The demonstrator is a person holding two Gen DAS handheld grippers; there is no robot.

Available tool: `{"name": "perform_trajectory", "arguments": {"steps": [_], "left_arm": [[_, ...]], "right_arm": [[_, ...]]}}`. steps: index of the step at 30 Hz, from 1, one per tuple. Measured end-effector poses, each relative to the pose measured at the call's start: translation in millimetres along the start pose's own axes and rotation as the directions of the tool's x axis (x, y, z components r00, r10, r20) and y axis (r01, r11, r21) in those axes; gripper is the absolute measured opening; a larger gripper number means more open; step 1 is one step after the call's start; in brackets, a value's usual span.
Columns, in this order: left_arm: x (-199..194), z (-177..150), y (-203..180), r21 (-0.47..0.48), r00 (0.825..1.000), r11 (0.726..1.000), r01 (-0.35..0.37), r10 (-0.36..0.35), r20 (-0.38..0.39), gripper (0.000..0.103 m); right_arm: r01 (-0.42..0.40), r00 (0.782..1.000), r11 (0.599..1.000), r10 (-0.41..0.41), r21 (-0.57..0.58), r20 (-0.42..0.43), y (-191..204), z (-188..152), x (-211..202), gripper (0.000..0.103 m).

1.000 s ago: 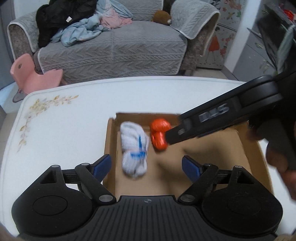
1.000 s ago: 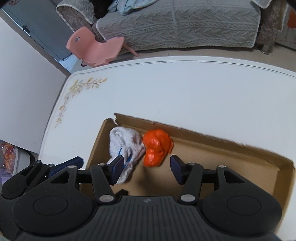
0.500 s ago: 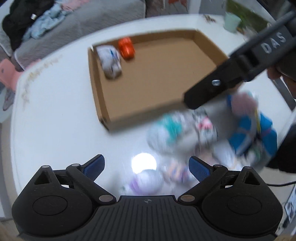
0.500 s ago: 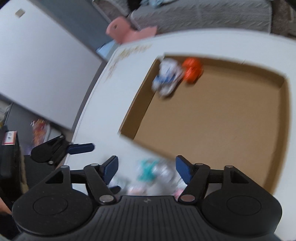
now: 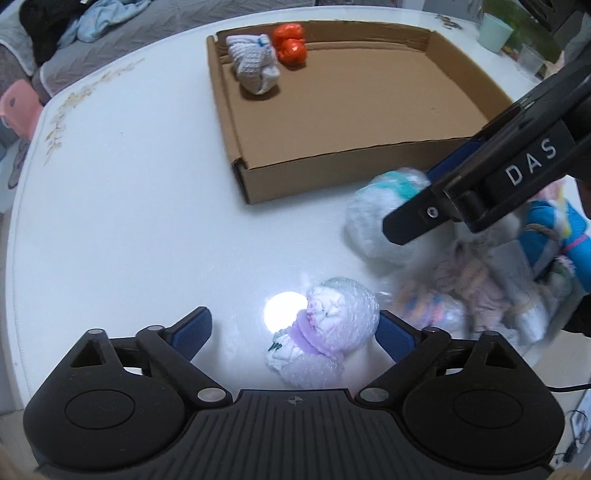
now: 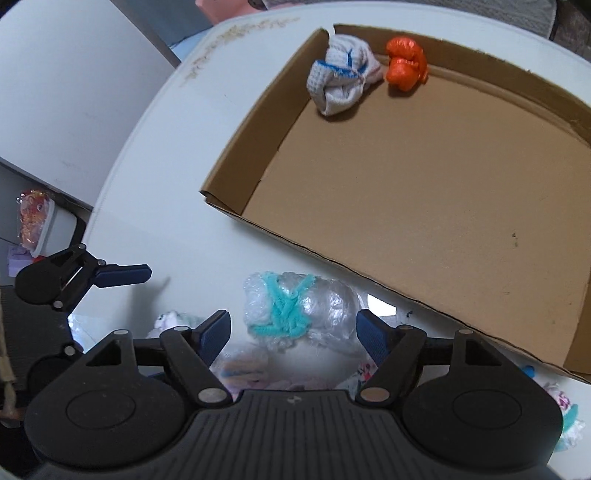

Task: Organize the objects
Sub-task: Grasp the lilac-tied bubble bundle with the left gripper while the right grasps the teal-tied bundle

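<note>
A shallow cardboard box [image 5: 243, 173] [image 6: 236, 210] lies on the white table. In its far left corner sit a white sock bundle [image 5: 255, 68] [image 6: 341, 85] and an orange bundle [image 5: 290, 44] [image 6: 406, 66]. My left gripper [image 5: 293, 330] is open around a white-and-purple wrapped bundle [image 5: 332, 325], its pads apart from it. My right gripper [image 6: 293, 334] is open around a plastic-wrapped white-and-teal bundle [image 6: 291, 310] [image 5: 373, 218], just in front of the box's near wall.
A pile of several more rolled bundles [image 5: 517, 273] lies right of my left gripper, with blue and pink ones among them. A green cup [image 5: 495, 31] stands at the table's far right. A sofa [image 5: 74, 44] is beyond the table.
Both grippers pulled back from the box's far corner to the pile of bundles in front of the box. Each now straddles a bundle, still open.
</note>
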State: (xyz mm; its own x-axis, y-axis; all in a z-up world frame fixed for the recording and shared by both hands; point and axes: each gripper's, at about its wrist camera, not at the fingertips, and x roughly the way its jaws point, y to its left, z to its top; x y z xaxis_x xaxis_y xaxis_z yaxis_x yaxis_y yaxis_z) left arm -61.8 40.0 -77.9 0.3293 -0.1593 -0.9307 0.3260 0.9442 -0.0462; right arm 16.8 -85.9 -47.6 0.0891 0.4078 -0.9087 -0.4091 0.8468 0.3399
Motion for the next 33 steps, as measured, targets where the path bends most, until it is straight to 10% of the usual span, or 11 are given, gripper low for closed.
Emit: {"name": "perform_trajectory", "arguments": {"steps": [2,13,24,33], "left_arm": [[4.6,-3.2,0.2,0.003,1.0,1.0,-0.006,0.006,-0.006,0.072],[2.3,0.2,-5.6,0.01,1.0,1.0,-0.003,0.003,0.013,0.042],[-21.9,4.8,0.2,-0.023,0.998,0.999,-0.022,0.024,0.062,0.037],[-81.9,60.0,3.8,-0.105,0.965,0.994,0.007,0.021,0.263,0.037]], "right_arm": [[0.011,1.0,1.0,-0.011,-0.003,-0.001,1.2,0.3,4.6,0.071],[0.013,1.0,1.0,-0.013,-0.011,0.013,3.7,-7.5,7.0,0.058],[-0.087,0.991,0.996,0.089,-0.024,0.105,4.9,-12.2,-46.1,0.056],[-0.049,0.957,0.998,0.035,0.043,0.286,-42.3,15.2,-109.2,0.056]]}}
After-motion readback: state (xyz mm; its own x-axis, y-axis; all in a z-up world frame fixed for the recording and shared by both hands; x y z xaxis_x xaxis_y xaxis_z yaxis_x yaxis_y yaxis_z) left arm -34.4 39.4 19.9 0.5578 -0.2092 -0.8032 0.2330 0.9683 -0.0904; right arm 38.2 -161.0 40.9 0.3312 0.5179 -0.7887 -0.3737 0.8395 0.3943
